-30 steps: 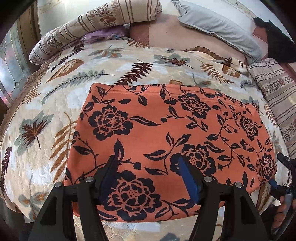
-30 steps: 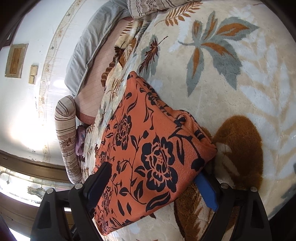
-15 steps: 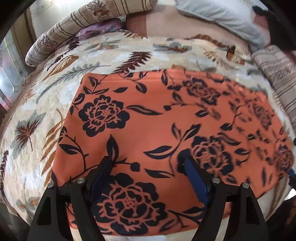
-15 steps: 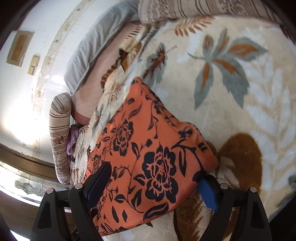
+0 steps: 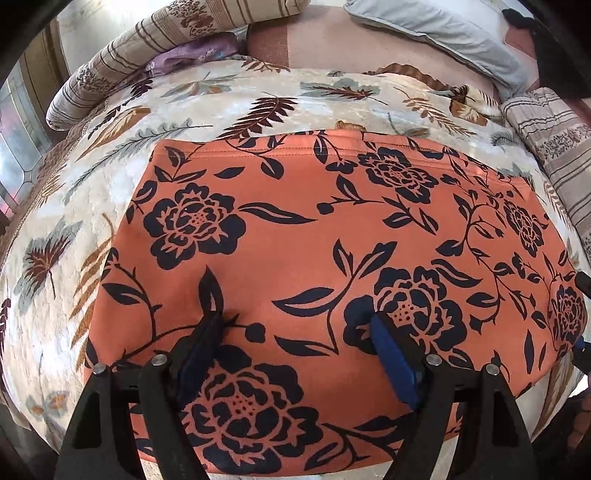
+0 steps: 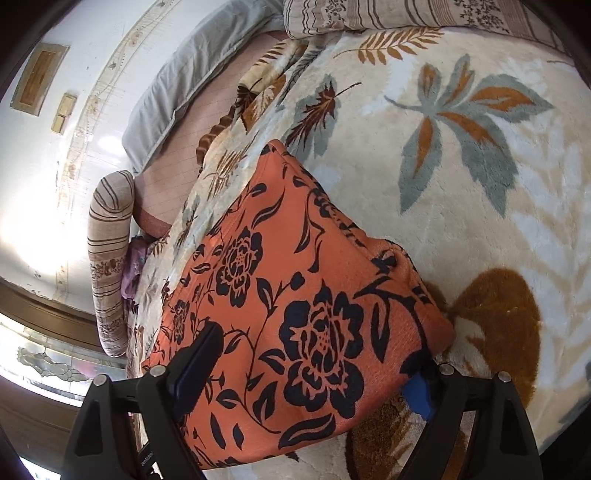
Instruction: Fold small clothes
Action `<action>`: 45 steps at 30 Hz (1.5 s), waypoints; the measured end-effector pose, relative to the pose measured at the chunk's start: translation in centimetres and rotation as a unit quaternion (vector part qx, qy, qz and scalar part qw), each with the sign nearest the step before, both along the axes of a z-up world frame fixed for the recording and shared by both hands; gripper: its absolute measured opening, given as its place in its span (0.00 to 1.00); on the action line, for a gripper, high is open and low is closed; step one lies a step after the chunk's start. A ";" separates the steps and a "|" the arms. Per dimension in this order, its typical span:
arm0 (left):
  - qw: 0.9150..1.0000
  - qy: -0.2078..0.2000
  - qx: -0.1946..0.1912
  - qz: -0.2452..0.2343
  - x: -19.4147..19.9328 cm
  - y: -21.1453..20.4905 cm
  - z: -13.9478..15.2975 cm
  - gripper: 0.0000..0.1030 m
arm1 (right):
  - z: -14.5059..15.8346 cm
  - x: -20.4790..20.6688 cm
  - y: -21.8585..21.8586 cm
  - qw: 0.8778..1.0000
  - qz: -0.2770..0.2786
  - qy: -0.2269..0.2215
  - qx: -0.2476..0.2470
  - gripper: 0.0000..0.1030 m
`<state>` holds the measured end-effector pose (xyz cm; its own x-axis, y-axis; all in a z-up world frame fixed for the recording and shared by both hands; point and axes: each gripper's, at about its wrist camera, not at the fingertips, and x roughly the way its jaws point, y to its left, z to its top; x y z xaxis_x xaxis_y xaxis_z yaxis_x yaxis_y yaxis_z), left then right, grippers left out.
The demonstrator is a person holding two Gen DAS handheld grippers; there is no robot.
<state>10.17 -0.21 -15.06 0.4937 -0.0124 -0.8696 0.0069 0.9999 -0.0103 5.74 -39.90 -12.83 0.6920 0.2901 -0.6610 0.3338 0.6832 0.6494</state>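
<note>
Orange floral garment (image 6: 295, 295) lies folded on a leaf-patterned blanket (image 6: 461, 166); the right gripper (image 6: 314, 373) straddles its corner at six o'clock, fingers spread.

both grippers, left gripper (image 5: 295, 325) and right gripper (image 6: 317, 354), had black triangular cut-out finger frames, silver round screws and blue pads (image 5: 393, 360) inside.

Beneath me, a bed (image 5: 325, 37) carries a cream plush blanket (image 5: 110, 177) printed with brown and grey-blue leaves, and on the blanket an orange garment with dark flowers (image 5: 295, 236) lies flat and folded. Along the bed's far end rest a grey pillow (image 5: 443, 33) and a striped bolster (image 5: 155, 48); a second striped cushion (image 5: 554, 147) lies at the right. Beside the bolster sits what may be a lilac cloth (image 5: 192, 53), too small for me to tell.
</note>
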 end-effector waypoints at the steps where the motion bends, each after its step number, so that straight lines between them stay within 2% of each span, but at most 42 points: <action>1: 1.000 0.001 -0.002 0.001 -0.1 0.0 0.0 0.80 | 0.1 0.0 0.1 1.000 0.001 0.001 -0.003 0.86; 3: 1.000 0.002 -0.012 0.004 -0.1 0.4 0.5 0.80 | 0.2 0.1 0.4 1.000 0.008 0.002 -0.007 0.85; 4: 1.000 -0.003 -0.019 0.007 -0.4 0.6 0.8 0.80 | 0.3 0.1 0.5 1.000 0.010 0.003 -0.012 0.81; 5: 1.000 -0.011 -0.024 0.011 -0.6 0.7 1.2 0.80 | 0.4 0.1 0.6 1.000 0.013 0.003 -0.018 0.72; 7: 0.999 -0.023 -0.022 0.013 -0.9 0.8 1.6 0.80 | 0.2 0.1 0.7 0.999 0.020 0.010 -0.026 0.65; 10: 1.000 0.006 -0.009 0.006 -0.2 0.5 -0.2 0.81 | -0.2 0.1 0.7 0.999 0.017 0.012 -0.028 0.66; 12: 1.000 -0.012 0.016 -0.007 -0.5 -0.2 -0.1 0.83 | -0.1 0.3 1.0 0.999 0.020 0.015 -0.035 0.69; 13: 1.000 -0.010 0.011 -0.005 -0.4 -0.2 0.0 0.83 | 0.0 0.4 1.2 0.999 0.023 0.013 -0.039 0.71; 15: 1.000 -0.003 -0.009 -0.005 -0.3 0.4 0.3 0.83 | 0.1 0.9 1.6 0.998 0.033 0.014 -0.055 0.69; 16: 1.000 -0.001 -0.018 -0.008 -0.4 0.8 0.5 0.83 | 0.1 1.1 1.8 0.998 0.038 0.014 -0.056 0.51; 17: 0.999 -0.003 -0.033 -0.009 -0.6 1.4 0.9 0.83 | 0.0 1.5 1.8 0.997 0.043 0.023 -0.058 0.20; 19: 0.998 -0.018 -0.060 0.000 -1.2 3.1 2.0 0.83 | 0.7 1.7 2.1 0.996 0.044 0.022 -0.070 0.18; 21: 0.996 -0.046 -0.072 0.025 -2.1 6.0 3.7 0.83 | 3.2 1.8 3.6 0.993 0.057 -0.002 -0.103 0.16; 23: 0.992 -0.074 -0.085 0.060 -3.2 9.5 5.1 0.83 | 6.7 2.1 6.1 0.987 0.077 -0.041 -0.135 0.13; 25: 0.984 -0.102 -0.096 0.111 -4.5 13.9 6.3 0.83 | 10.3 2.4 10.0 0.976 0.107 -0.084 -0.170 0.13; 28: 0.967 -0.126 -0.091 0.200 -6.7 21.0 6.6 0.83 | 14.2 2.2 17.8 0.951 0.172 -0.146 -0.210 0.11; 30: 0.959 -0.122 -0.096 0.238 -7.6 24.4 5.5 0.83 | 15.1 1.6 24.6 0.926 0.238 -0.177 -0.234 0.07; 32: 0.952 -0.112 -0.095 0.270 -8.6 27.0 3.8 0.83 | 13.5 0.7 31.6 0.898 0.310 -0.177 -0.258 0.07; 34: 0.947 -0.079 -0.093 0.298 -8.8 28.7 1.8 0.82 | 9.7 0.1 36.1 0.878 0.362 -0.151 -0.275 0.07; 35: 0.945 -0.070 -0.105 0.300 -8.9 28.9 1.3 0.82 | 7.5 -0.2 37.0 0.877 0.378 -0.128 -0.267 0.08; 36: 0.945 -0.079 -0.122 0.294 -9.3 29.3 1.3 0.82 | 5.8 -0.6 37.0 0.881 0.385 -0.108 -0.251 0.08; 37: 0.946 -0.089 -0.119 0.288 -9.4 29.3 1.6 0.82 | 4.4 -1.5 36.3 0.889 0.376 -0.094 -0.245 0.09; 39: 0.950 -0.094 -0.099 0.282 -9.3 28.7 1.9 0.82 | 3.2 -2.6 33.8 0.900 0.343 -0.079 -0.255 0.17; 40: 0.951 -0.094 -0.100 0.278 -9.3 28.6 1.9 0.82 | 3.0 -3.2 32.1 0.908 0.321 -0.071 -0.259 0.35; 41: 0.951 -0.095 -0.107 0.274 -9.1 28.4 1.9 0.83 | 3.1 -3.5 29.8 0.918 0.286 -0.062 -0.266 0.69; 42: 0.952 -0.095 -0.117 0.267 -9.0 28.2 1.9 0.83 | 3.5 -3.8 27.8 0.924 0.247 -0.055 -0.286 0.79; 43: 0.953 -0.095 -0.120 0.261 -8.7 27.9 1.9 0.83 | 4.1 -3.7 26.7 0.922 0.216 -0.051 -0.318 0.80; 45: 0.956 -0.099 -0.115 0.251 -8.6 27.1 2.2 0.83 | 5.7 -2.9 25.5 0.908 0.204 -0.056 -0.362 0.80</action>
<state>1.55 26.86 -12.81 0.6429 0.0897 -0.7607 -0.4489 0.8488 -0.2793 2.83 -14.39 -7.10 0.6997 0.0540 -0.7124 -0.0826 0.9966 -0.0056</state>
